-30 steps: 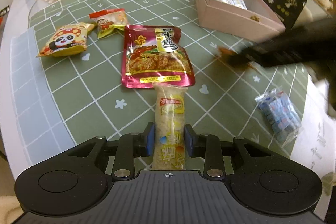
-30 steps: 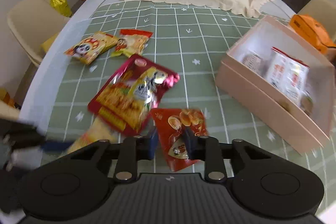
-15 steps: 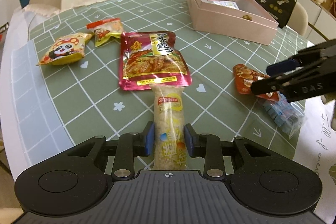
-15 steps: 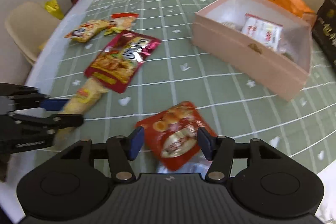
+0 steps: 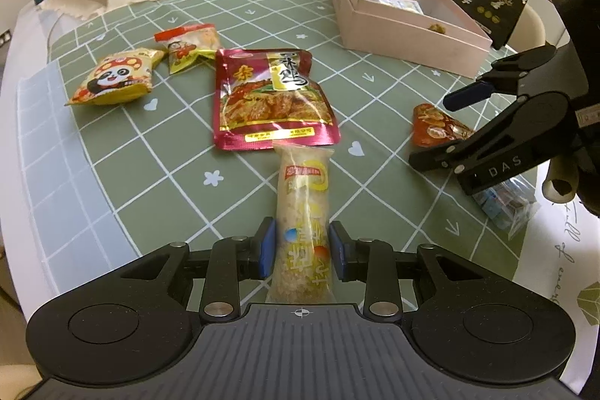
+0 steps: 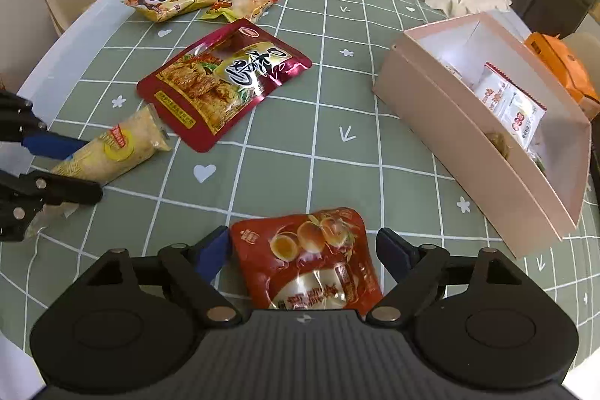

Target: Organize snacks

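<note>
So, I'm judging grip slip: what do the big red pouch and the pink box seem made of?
Big red pouch: glossy metallised plastic film, judging by its bright glare patches and crimped edges. Pink box: probably matte paperboard, with flat stiff walls, no shine.

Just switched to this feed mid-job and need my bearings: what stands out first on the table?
The left tongs are shut on a long pale-yellow snack tube at the near edge of the green checked tablecloth. The right tongs stand open around a red egg-printed pouch. Beyond lie a large shiny red foil pouch mid-table and an open pink cardboard box at the right.
</note>
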### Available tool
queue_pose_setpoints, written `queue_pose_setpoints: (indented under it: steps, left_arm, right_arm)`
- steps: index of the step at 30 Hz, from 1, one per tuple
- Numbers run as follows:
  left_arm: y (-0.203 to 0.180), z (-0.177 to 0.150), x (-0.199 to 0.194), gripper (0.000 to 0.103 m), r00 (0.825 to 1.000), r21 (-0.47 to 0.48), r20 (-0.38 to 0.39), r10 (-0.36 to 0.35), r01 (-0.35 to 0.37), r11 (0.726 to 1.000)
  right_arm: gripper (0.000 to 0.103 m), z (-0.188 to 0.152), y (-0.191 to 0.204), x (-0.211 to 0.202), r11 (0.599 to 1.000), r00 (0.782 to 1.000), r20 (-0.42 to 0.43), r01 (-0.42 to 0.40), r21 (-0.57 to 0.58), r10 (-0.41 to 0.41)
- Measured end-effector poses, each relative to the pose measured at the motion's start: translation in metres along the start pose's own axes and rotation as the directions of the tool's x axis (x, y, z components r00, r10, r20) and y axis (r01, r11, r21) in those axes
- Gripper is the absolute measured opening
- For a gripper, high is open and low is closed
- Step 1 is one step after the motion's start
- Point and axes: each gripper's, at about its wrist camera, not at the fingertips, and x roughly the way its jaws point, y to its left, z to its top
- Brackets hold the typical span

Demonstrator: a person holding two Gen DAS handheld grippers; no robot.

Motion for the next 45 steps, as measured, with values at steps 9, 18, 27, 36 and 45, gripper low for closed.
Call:
queue_pose_setpoints:
  steps: [9, 18, 27, 36, 45]
  left_arm:
    - [0.001, 0.007, 0.002, 0.035, 1.000, 0.003, -0.029, -0.008, 0.008, 1.000]
    - [-0.011, 0.019, 0.015, 0.036, 0.998, -0.018, 0.006, 0.060, -0.059, 0.998]
    - [-0.009, 0.023, 0.017, 0.036, 0.998, -0.044, -0.011, 0.060, -0.061, 0.997]
    - [-0.008, 0.016, 0.013, 0.035, 0.999, -0.036, 0.024, 0.044, -0.043, 0.998]
    - [0.000, 0.006, 0.011, 0.035, 0.996, -0.075, 0.088, 0.008, -0.002, 0.997]
  right_arm:
    - [0.042, -0.011, -0.010, -0.024, 0.982, 0.999, 0.003, -0.031, 0.185, 0.032]
    - [0.013, -0.024, -0.020, -0.073, 0.963, 0.996, 0.070, 0.026, 0.267, -0.046]
    - [0.051, -0.056, -0.065, -0.064, 0.922, 0.993, 0.053, 0.082, 0.377, -0.110]
    - [0.062, -0.060, -0.082, -0.025, 0.847, 0.999, 0.035, 0.017, 0.532, -0.042]
    - [0.077, -0.044, -0.034, -0.024, 0.816, 0.974, 0.003, 0.188, 0.546, -0.227]
